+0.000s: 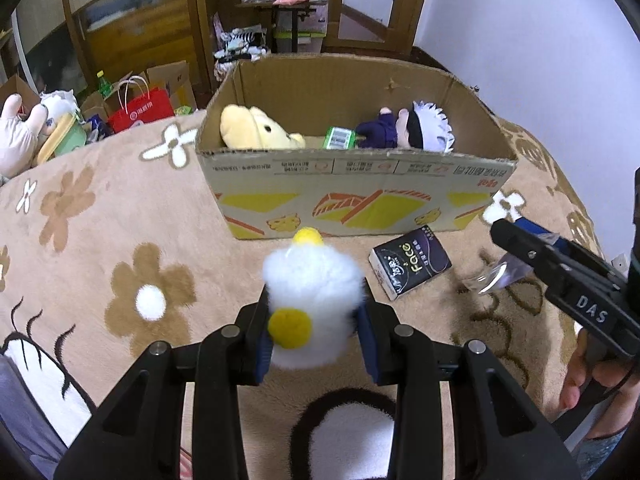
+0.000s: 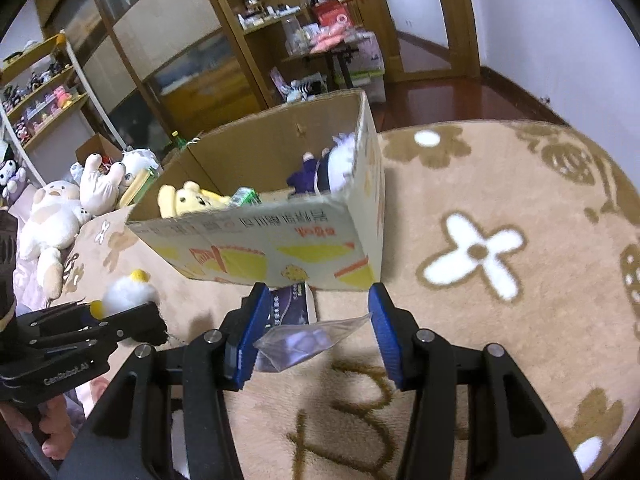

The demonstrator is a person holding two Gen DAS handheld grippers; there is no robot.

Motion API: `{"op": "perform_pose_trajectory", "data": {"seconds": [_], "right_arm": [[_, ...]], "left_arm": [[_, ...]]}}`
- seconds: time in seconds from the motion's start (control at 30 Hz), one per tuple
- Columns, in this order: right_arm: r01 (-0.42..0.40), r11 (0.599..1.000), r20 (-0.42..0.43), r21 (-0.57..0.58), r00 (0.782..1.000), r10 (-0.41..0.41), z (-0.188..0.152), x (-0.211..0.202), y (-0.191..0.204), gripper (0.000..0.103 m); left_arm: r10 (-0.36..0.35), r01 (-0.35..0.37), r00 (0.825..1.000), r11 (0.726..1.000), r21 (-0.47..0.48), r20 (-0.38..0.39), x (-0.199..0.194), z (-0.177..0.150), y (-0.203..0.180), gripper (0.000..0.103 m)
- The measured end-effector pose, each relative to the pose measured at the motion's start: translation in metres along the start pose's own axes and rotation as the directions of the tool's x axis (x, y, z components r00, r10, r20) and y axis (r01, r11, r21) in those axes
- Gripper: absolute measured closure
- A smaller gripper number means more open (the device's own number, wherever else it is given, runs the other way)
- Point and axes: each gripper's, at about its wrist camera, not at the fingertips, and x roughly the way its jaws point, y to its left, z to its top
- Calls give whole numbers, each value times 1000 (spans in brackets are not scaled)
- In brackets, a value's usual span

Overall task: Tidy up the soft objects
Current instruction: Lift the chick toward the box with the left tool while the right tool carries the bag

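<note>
My left gripper (image 1: 316, 320) clamped the chick (image 1: 310, 300) and my right gripper (image 2: 316, 328) pinched the bag (image 2: 304, 342), both near the box (image 1: 360, 196), ready for packing.

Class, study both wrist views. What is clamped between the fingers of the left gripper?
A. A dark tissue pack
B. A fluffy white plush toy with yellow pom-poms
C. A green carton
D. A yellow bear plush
B. In the left wrist view the left gripper is shut on the fluffy white plush toy, its blue pads pressing both sides, while the yellow bear plush lies in the cardboard box.
</note>
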Motion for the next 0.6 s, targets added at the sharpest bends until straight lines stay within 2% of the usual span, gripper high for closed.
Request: {"op": "perform_pose_trajectory", "data": {"seconds": [0.13,0.2,0.33,0.6], "right_arm": [[-14,1000,49,-20,999,15,9,-19,7,49],[-23,999,82,-25,996,25,15,-29,10,49],[-25,999,139,-37,990,30,27,-45,15,49],[-25,998,234,-59,971,39,65,-58,16,49]], "left_arm": [[2,-2,999,1000,0,40,-11,2,1,69],[30,-29,996,999,-14,87,-22,6,2,69],[69,-63,978,997,-33,195,-47,16,7,69],[42,-53,934,998,20,353,-72,49,6,68]]}}
